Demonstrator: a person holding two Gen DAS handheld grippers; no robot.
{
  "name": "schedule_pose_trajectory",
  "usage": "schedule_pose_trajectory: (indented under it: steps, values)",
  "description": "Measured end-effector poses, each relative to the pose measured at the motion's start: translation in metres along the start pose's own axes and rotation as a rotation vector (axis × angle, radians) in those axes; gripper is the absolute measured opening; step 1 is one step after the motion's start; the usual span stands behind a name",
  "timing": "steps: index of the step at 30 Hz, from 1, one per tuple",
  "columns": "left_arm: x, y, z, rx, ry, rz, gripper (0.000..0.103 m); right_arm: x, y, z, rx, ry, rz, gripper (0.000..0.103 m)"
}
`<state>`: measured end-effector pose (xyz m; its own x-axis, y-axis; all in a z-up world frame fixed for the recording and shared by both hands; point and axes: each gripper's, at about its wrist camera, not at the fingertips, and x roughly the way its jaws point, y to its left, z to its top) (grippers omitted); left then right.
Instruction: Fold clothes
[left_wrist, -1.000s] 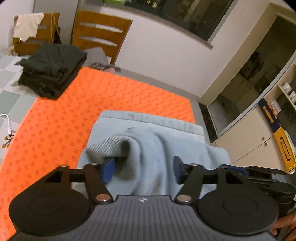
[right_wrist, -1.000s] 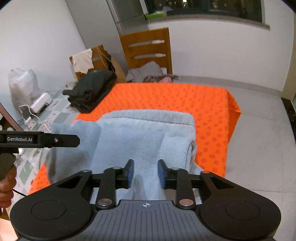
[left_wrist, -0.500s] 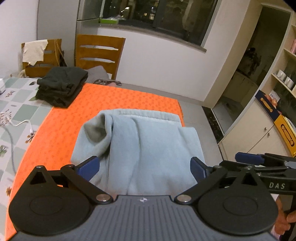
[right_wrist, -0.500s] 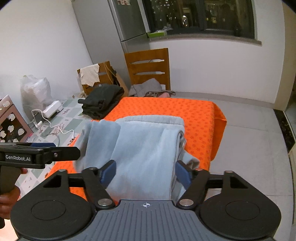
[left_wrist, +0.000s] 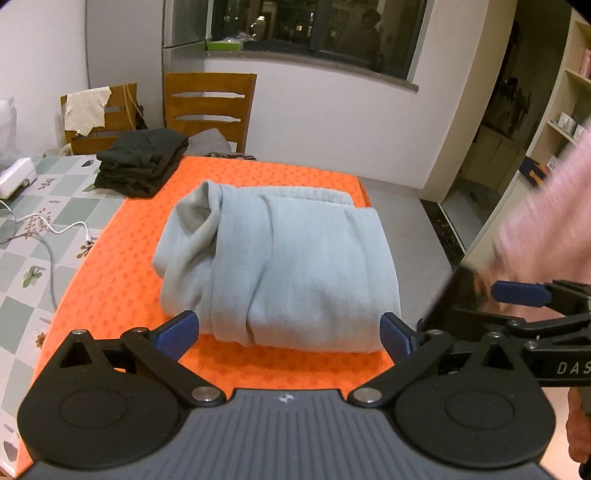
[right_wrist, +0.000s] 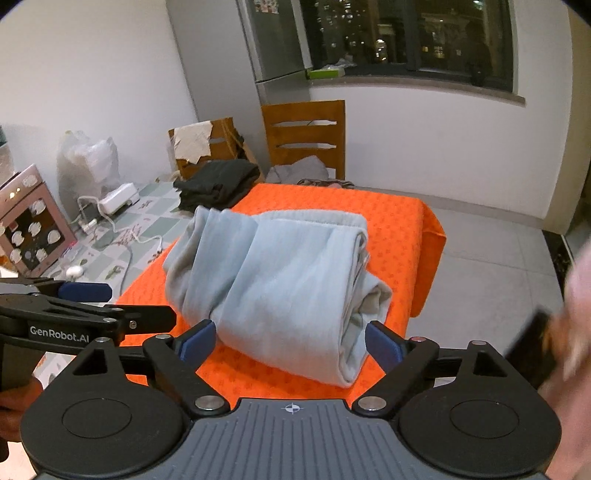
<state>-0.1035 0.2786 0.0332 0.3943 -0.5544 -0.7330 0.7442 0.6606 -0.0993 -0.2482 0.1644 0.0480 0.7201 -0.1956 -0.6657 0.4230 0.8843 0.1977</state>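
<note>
My left gripper (left_wrist: 289, 334) gapes, and my right gripper (right_wrist: 290, 340) has just been opening; nothing sits between either's jaws. Just beyond lies the folded light-blue garment (left_wrist: 280, 266) on the orange mat (left_wrist: 122, 254). Far left, 1 dark folded pile (left_wrist: 142, 166).

Both hand-held grippers (left_wrist: 288, 334) (right_wrist: 286, 341) released the blue garment (left_wrist: 280, 266), opened, and drew back.
</note>
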Motion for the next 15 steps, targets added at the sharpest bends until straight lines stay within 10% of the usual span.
schedule_pose_trajectory:
  steps: [15]
  values:
    - [-0.011,-0.017,-0.031,0.023,0.003,0.055,0.103,-0.007,0.003,-0.028,-0.008,0.036,0.031,0.090]
